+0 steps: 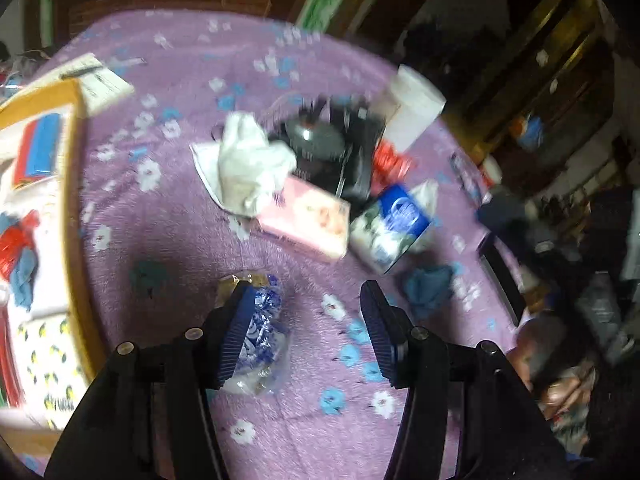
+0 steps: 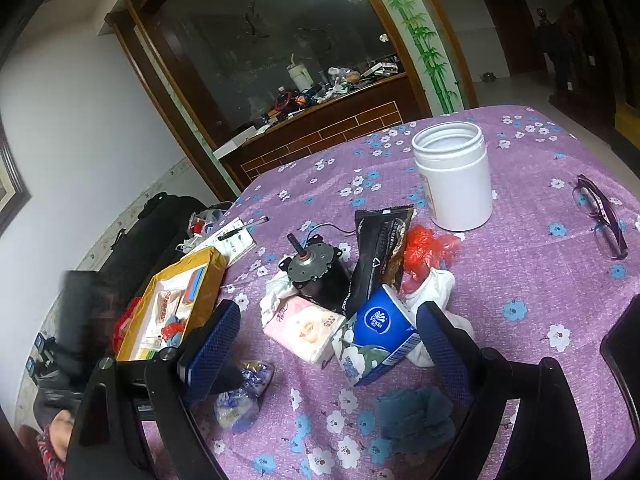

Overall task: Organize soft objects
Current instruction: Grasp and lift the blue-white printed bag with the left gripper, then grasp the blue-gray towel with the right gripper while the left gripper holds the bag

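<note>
While hovering over the desk (image 2: 520, 240) with both tongs released and gripping nothing: holding the left tongs (image 1: 305, 292) half spread, one pad just beside a crinkly blue-and-white packet (image 1: 260, 332) lying on the purple cloth; holding the right tongs (image 2: 328, 312) spread wide, pointing at the pile in the middle.

Seeing soft things waiting there: a pink tissue pack (image 2: 304, 332) touching a blue tissue pack (image 2: 380, 332), a white cloth (image 1: 248, 164) bunched against a motor (image 2: 316, 268), a blue rag (image 2: 416, 420) near the right tongs. Seeing others already lying in the yellow box (image 2: 208, 280) at the left side.

Risking, by closing the left tongs from here, pinching only an edge of the slippery packet and dropping it short of the box. Risking, by tugging at the white cloth, dragging the motor along and toppling the black snack bag (image 2: 380, 256) leaning beside it. Risking, by squeezing a tissue pack too lightly, letting it slide out mid-carry. Risking, by swinging wide, knocking over the open white jar (image 2: 454, 176).

Not telling packet-to-pad contact for certain from the smeared left view.
</note>
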Tool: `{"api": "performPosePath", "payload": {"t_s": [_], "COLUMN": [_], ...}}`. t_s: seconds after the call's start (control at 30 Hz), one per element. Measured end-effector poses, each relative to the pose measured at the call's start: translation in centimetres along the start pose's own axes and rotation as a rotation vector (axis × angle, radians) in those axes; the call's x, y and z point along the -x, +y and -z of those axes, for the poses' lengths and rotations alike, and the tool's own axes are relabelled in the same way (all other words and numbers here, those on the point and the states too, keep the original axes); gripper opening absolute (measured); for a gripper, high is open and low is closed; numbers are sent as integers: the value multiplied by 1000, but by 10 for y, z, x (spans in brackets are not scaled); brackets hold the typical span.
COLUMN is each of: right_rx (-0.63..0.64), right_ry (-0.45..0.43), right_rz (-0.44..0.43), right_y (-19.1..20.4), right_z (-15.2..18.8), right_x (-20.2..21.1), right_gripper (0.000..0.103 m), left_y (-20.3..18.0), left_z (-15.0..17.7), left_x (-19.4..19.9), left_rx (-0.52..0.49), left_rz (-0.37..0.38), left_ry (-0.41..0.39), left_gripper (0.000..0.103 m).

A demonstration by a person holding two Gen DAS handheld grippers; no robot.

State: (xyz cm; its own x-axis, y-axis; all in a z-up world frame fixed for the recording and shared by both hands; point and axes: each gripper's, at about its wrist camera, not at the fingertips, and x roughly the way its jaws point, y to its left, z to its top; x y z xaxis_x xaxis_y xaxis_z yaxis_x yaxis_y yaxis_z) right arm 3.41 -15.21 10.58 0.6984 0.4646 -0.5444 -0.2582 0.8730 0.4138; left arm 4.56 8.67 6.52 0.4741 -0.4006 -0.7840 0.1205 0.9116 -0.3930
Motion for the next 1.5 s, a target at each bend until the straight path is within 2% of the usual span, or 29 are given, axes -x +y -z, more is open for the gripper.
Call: {"api": "performPosePath", "payload": {"t_s": [0.07,0.13,0.27,0.37,0.47,0.53,0.6,0.7,0.97,1.1,1.13,1.17,1.3,1.37,1.5], "right_rx": [13,26,10,-39,-62,-53,-46,-49,-50,-52,-50,-48,-44,-34,-24], "right_ry": [11,20,-9,-14,1,11,8,7,13,16,16,16,21,34,94], "right_rz": [-6,0,30,36,36,33,31,25,31,31,32,35,43,60,100], "right_y": [3,6,-1,-14,-20,-18,-17,-17,-17,-18,-18,-18,-19,-19,-25], "right_z": [2,3,-1,-5,-5,-5,-5,-5,-4,-4,-4,-4,-4,-4,-3], "right_x": [-2,-4,1,1,-2,-4,-3,-3,-6,-6,-6,-6,-8,-10,-12], "right_gripper": [91,91,91,91,91,91,91,91,91,91,91,91,91,88,74], "left_y": [5,10,8,-3,-10,-8,-2,5,10,12,14,15,23,24,24], "left_z": [7,13,27,37,45,44,43,44,40,35,34,33,35,36,36], "left_x": [16,22,5,-17,-22,-24,-26,-28,-38,-40,-41,-41,-39,-38,-34], "left_rx": [11,4,-69,-141,-186,-172,-153,-126,-93,-78,-72,-67,-37,-42,-44], "left_rz": [-19,-51,-126,-179,-245,-233,-253,-228,-226,-219,-220,-226,-219,-234,-206], "left_ry": [-64,-84,-31,23,-16,-39,-52,-72,-59,-77,-87,-96,-150,-174,-205], "left_gripper": [56,56,65,65,65,63,44,38,38,37,36,27,26,26,26]}}
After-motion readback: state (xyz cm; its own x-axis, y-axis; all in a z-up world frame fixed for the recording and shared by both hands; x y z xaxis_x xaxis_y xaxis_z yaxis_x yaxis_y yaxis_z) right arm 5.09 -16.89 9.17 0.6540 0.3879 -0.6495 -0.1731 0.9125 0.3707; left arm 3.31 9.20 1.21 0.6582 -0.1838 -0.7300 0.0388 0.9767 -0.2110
